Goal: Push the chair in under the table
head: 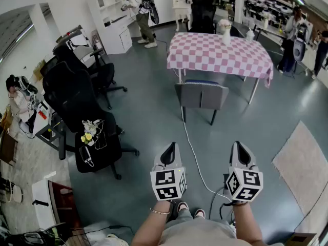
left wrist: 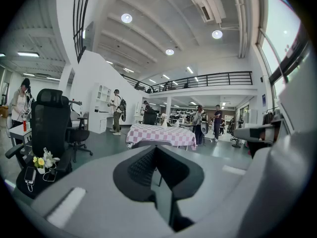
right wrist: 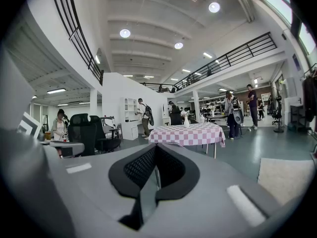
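Grey padded chair (head: 201, 95) is your target. It stands at twelve o'clock from you with its back toward you, at the near edge of the pink-and-white checked tabletop (head: 220, 55). As far as I can judge, the seat is only partly beneath the hanging cloth, so the push is not yet made.

Both tools are well short of the chair. The left tongs (head: 169, 150) and the right tongs (head: 240, 148) are each pressed fully together with nothing between them, and they point nearly level toward the chair.

Closed tips suit a push, since they give you two firm blunt ends. Walk in and set one tip on each side of the chair's back at equal height, the left toward eleven o'clock and the right toward one. That way the chair should travel straight instead of swinging.

Press on the lower part of the back, not the top edge, so the legs are more likely to slide than tip.

Watch the thin white cable (head: 190, 150), which runs from near your feet toward the chair legs at twelve o'clock. Step beside it, and expect that a leg could snag on it.

Ease off as the chair closes on the tabletop, because a white vase (head: 226, 34) stands on the far part and a knock might topple it.

The black office chair (head: 82, 117) at ten o'clock is well apart and should not hinder you.
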### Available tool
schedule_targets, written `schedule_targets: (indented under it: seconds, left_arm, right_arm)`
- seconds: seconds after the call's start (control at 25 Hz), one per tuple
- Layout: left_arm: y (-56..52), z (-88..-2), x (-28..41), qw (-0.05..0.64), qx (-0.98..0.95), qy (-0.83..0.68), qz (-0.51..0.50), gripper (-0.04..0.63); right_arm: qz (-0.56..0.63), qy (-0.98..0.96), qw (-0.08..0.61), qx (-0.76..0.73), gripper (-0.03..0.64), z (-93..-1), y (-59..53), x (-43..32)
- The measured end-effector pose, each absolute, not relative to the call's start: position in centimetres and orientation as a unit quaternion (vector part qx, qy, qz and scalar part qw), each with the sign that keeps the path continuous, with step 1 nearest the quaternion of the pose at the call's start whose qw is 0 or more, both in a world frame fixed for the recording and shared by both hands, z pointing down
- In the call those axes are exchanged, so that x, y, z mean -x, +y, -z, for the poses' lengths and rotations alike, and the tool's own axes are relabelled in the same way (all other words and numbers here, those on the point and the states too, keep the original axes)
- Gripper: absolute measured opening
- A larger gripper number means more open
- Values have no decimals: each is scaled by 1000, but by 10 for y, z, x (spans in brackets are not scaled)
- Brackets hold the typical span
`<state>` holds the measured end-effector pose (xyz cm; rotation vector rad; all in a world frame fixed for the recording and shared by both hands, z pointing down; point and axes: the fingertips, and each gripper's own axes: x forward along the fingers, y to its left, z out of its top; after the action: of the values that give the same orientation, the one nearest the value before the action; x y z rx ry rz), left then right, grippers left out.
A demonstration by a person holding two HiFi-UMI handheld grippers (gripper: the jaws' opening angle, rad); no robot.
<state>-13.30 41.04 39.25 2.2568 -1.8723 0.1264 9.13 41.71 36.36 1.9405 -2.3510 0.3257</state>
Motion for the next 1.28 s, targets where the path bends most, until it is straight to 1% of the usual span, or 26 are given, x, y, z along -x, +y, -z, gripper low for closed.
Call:
schedule_targets:
  seconds: [0.48,0.76,0.88,0.96,1.08,1.12,1.2,1.28]
  left_arm:
    - [407,-401,142,102,-767,-631,-53,0]
    - [389,-402,157,101,-771,-627,-51,2]
    - [377,-402,163,113,-774,-622,-41,3]
    - [371,-400,162,120,-784,-608,-37,113]
    - [364,-398,161,115,-792,-598,-33,109]
    - [362,-397,161,112,-793,-597,-32,114]
    - [358,-395,162,108,-795,-596,-32,145]
    - [356,-395,163,106,-797,-593,-33,150]
  right_arm:
    - [-117,-760,40,-638,9,-371,416,-84]
    - [-122,-754,12,-645,11,-370,400,-73]
    - [-118,-757,0,-643,12,-367,394,-65]
    - [-124,-760,-16,-638,17,-365,391,-61]
    - [-124,-758,-18,-640,26,-366,386,-57]
    - [-122,-758,-16,-641,45,-366,384,-55]
    - [-122,-757,-13,-642,92,-365,382,-52]
    - [-123,-755,-11,-644,102,-365,381,-50]
